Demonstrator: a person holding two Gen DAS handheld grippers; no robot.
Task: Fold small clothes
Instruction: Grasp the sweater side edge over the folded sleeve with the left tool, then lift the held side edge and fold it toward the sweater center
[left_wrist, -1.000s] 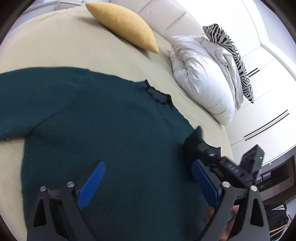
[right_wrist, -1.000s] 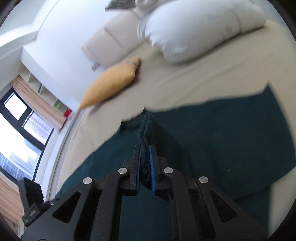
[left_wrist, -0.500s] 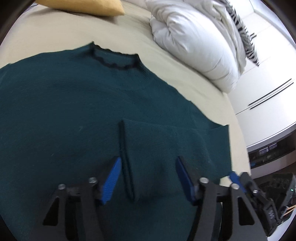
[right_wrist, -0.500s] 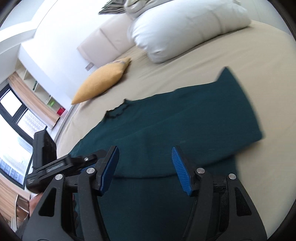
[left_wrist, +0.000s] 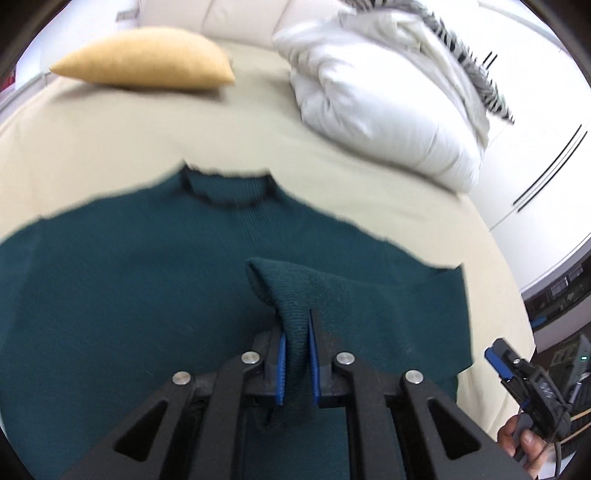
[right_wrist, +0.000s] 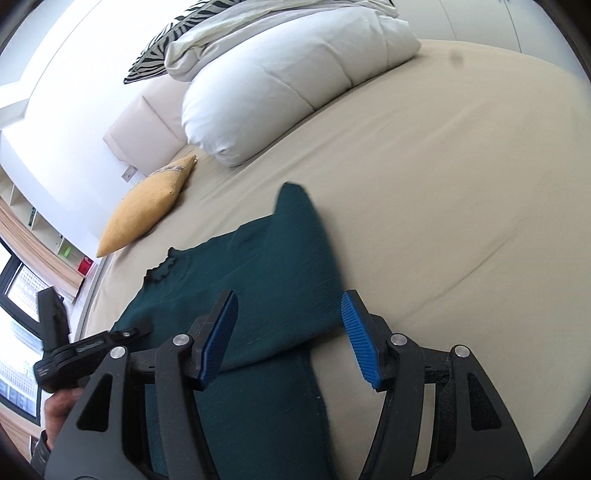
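Note:
A dark green knit sweater lies flat on the beige bed, its neck toward the pillows. Its right sleeve is folded in over the body. My left gripper is shut on the cuff end of that sleeve and lifts it a little off the body. My right gripper is open and empty, low over the folded sleeve near the sweater's right edge. It also shows at the left wrist view's lower right; the left gripper shows in the right wrist view.
A mustard cushion and a white duvet with a zebra pillow lie at the head of the bed. Bare beige sheet spreads to the sweater's right. A window and shelves stand beyond the bed's left side.
My right gripper opened and let go of the sleeve, then drew back. My left gripper moved onto the folded sleeve and shut on its cuff end, lifting it.

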